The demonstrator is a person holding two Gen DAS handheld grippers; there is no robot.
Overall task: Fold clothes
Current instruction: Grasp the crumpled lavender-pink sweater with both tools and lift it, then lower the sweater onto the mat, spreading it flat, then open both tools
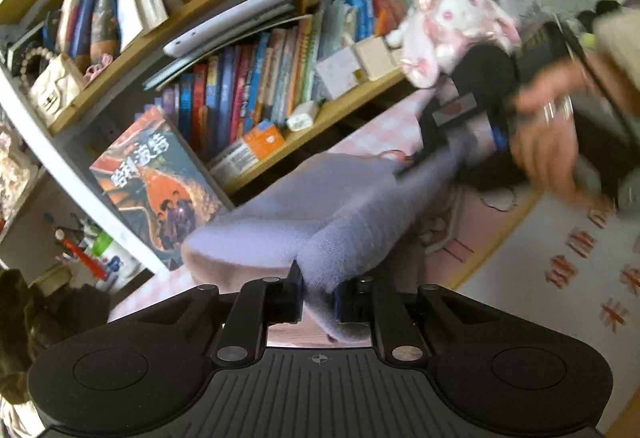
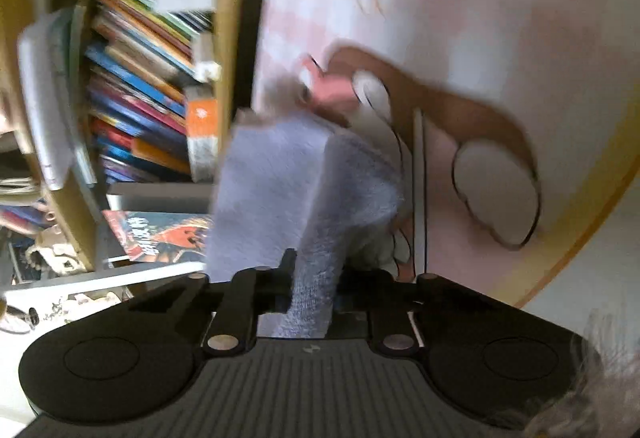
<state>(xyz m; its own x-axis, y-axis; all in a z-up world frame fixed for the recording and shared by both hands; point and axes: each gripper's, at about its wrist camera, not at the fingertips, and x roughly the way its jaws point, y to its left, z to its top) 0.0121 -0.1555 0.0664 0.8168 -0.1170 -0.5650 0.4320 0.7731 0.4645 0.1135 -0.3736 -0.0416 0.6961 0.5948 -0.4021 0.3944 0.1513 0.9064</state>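
A fuzzy lavender cloth (image 1: 320, 213) was stretched in the air between the two grippers. The left gripper (image 1: 318, 296) was clenched on one end of it, the fabric bunched between its jaws and running up and to the right toward the right gripper (image 1: 452, 125), which pinched the far end. A blurred hand (image 1: 548, 141) gripped that tool's handle.

In the right wrist view, the right gripper (image 2: 314, 288) was likewise clamped on the cloth (image 2: 296, 189), which rose from its jaws as a folded flap hanging over a pink checked mat (image 2: 460, 17). The mat bore a brown cartoon figure (image 2: 460, 125), too blurred to identify.

One cloth, two grippers and one hand were visible. Behind them stood a bookshelf (image 1: 224, 49) crowded with books, too many and too blurred to count. One pink-and-white plush toy (image 1: 452, 25) sat at its right end. A book (image 1: 156, 181) leaning below the shelves showed Chinese title characters, blurred. Red Chinese characters (image 1: 588, 270) ran along a white strip beside the mat, also unreadable.
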